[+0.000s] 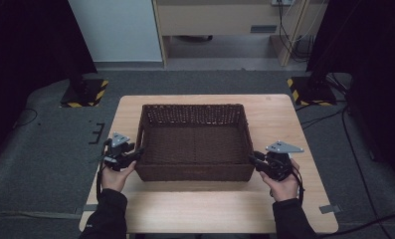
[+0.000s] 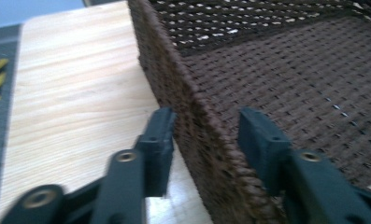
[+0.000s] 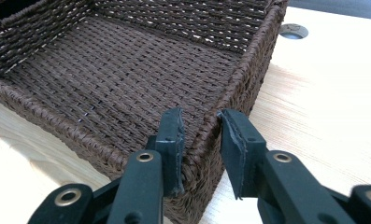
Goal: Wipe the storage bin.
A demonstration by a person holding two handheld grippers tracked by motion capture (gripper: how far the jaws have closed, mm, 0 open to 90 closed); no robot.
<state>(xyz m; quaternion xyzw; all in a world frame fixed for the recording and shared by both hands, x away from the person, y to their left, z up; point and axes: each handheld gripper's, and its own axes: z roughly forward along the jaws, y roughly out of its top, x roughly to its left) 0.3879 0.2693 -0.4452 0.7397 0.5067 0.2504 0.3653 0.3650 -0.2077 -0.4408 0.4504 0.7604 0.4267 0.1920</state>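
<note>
The left gripper [image 1: 137,155] straddled the left wall of the brown wicker basket [image 1: 195,174] near its front corner, jaws released, clear of the weave. The right gripper [image 1: 253,158] straddled the right wall, its jaws close against it; a firm clamp could not be confirmed. The basket sat centrally on the wooden table [image 1: 205,209].

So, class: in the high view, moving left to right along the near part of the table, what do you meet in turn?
left hand → left gripper → near wall of the wicker basket → right gripper → right hand
</note>
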